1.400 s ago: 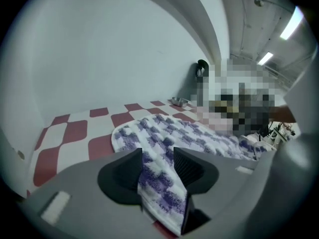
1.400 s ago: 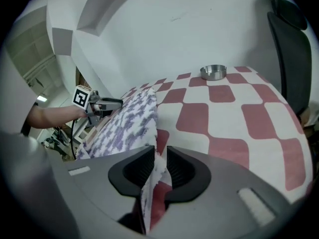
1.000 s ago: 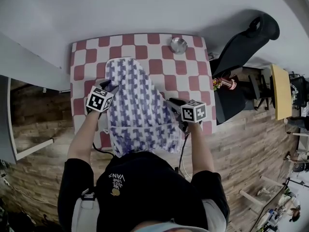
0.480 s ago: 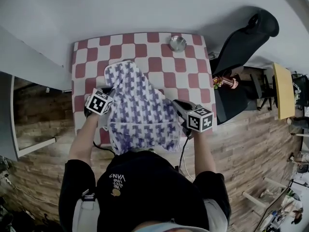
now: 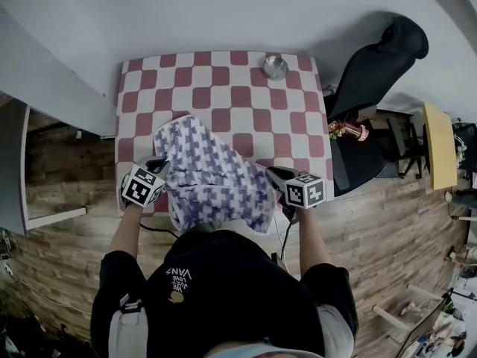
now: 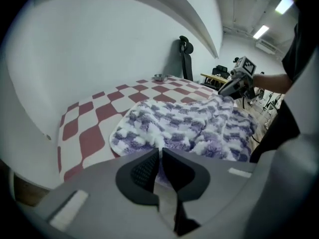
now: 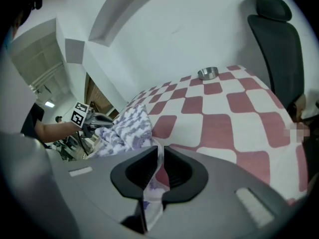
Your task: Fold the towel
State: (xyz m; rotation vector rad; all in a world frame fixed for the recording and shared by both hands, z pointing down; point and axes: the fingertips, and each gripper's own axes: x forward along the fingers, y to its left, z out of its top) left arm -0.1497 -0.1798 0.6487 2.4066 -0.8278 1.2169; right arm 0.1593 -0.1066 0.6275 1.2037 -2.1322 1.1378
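A purple-and-white patterned towel point(image 5: 212, 181) lies bunched on the near half of the red-and-white checkered table point(image 5: 223, 73), its near edge hanging over the front. My left gripper point(image 5: 161, 170) holds the towel's left side; its jaws have just been closing, and in the left gripper view the left gripper point(image 6: 160, 151) is shut on towel point(image 6: 189, 123) fabric. My right gripper point(image 5: 273, 174) grips the right side. In the right gripper view the right gripper point(image 7: 160, 149) has just eased open slightly, with a thin towel point(image 7: 127, 128) edge still pinched between its pads.
A small metal bowl point(image 5: 275, 67) stands near the table's far right corner. A black office chair point(image 5: 373, 66) is beside the table's right edge. A white wall runs behind the table, and wooden floor lies around it.
Both grippers have drawn back toward the person, the left one farther. The towel's far end has slid toward the near edge, and the cloth is now shorter and more bunched.
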